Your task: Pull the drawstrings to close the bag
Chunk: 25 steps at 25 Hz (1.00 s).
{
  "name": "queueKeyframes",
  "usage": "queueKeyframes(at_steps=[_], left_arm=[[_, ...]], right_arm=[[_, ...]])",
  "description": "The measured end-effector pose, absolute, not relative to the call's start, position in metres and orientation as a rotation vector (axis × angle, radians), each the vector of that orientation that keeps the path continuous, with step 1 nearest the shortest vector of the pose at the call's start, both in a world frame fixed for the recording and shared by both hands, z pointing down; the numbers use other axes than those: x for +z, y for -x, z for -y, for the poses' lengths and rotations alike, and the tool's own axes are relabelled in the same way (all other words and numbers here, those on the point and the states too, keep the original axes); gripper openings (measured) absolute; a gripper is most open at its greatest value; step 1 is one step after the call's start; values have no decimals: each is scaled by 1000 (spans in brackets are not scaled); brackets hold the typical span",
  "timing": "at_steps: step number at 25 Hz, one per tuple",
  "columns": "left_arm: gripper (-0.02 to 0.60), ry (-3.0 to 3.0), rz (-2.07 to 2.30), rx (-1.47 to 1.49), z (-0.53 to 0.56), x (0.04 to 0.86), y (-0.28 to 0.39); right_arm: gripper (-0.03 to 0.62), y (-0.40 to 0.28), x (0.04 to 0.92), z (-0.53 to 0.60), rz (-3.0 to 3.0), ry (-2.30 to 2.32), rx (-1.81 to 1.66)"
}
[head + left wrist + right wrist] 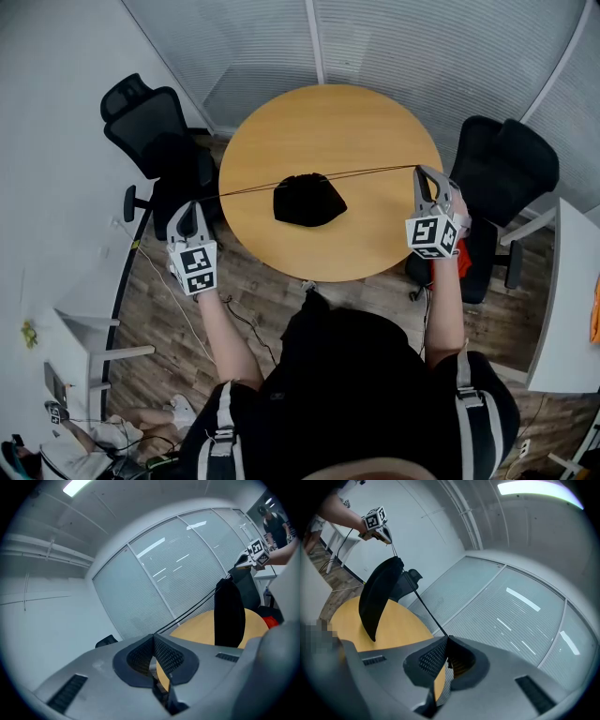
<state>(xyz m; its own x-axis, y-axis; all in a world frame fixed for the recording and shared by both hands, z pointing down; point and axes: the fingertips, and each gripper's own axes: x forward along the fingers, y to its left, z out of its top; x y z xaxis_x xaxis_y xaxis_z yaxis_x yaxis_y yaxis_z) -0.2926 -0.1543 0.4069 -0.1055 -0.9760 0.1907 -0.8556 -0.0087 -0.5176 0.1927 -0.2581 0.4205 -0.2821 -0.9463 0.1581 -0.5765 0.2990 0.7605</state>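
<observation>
Fingers (171, 657) on taut drawstrings (366, 172) (bag (307, 202) mid-table (281, 131))

Head view looks steeply down on the table (328, 131); both gripper views, close behind their jaws, face inward, sharing the bag (307, 201).

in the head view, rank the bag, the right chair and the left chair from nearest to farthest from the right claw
1. Right chair, just right of the right claw, which is shut on a drawstring.
2. Bag, on the table, to the claw's left.
3. Left chair, past the table's left edge.
</observation>
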Motion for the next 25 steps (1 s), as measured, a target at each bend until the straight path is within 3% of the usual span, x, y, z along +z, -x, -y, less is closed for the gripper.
queueKeyframes(at_steps=[25], left_arm=[[15, 2008, -1992, -796, 198, 424, 310]], right_arm=[[58, -178, 446, 287, 1917, -1320, -724]])
